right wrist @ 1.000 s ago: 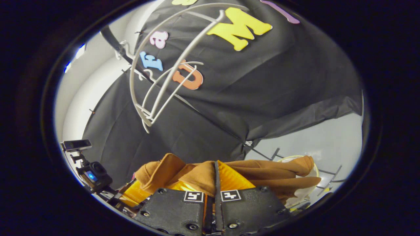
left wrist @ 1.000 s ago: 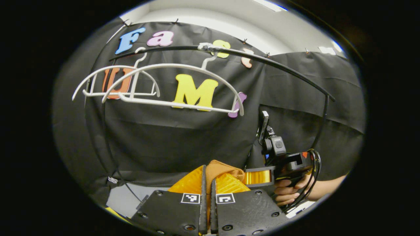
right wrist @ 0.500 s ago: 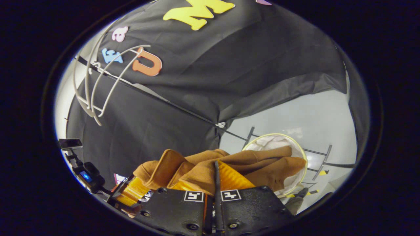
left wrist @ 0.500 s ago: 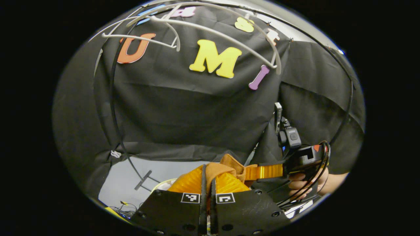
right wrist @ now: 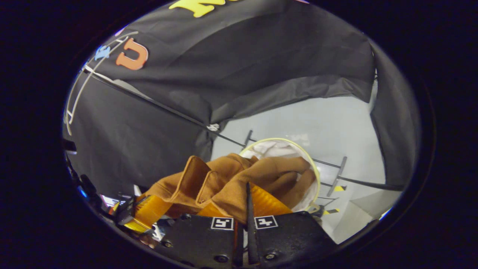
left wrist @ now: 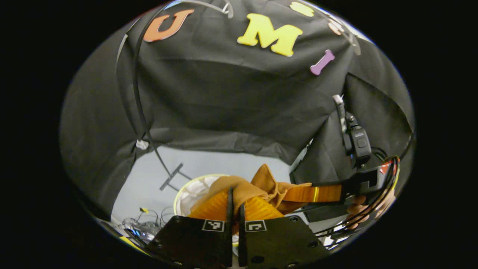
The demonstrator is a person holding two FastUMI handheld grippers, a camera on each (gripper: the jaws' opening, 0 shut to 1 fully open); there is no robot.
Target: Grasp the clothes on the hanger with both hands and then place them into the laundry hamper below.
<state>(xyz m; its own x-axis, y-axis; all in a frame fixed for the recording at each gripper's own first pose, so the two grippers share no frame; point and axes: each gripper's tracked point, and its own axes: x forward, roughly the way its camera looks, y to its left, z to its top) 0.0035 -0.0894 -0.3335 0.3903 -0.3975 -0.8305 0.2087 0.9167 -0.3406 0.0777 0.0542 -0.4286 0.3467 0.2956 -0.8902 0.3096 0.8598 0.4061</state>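
Your left gripper (left wrist: 234, 203) has its jaws closed down to a thin slit, a fold of the brown garment (left wrist: 244, 188) pinched between them. Your right gripper (right wrist: 243, 203) is closed just as tightly on another fold of the same cloth, which bunches between the two tools and drapes forward over the rim of the laundry hamper (right wrist: 316, 175) below.

Let go now and you risk a miss: from the right gripper view much of the bundle hangs on the near side of the rim, so it could slide down outside the hamper, or snag the edge and tip it. Release one side before the other and the cloth would swing toward the slower hand.

Each grip point is hidden behind the finger bodies, so how much fabric you hold cannot be judged. The hamper's base and most of its wall are covered by the garment; its depth is probably shallow, though the views are too warped to say. Beyond it, black stand legs (right wrist: 338, 175) cross the pale floor (right wrist: 336, 123), and a white hanger (right wrist: 73, 102) shows cut off at the far edge.
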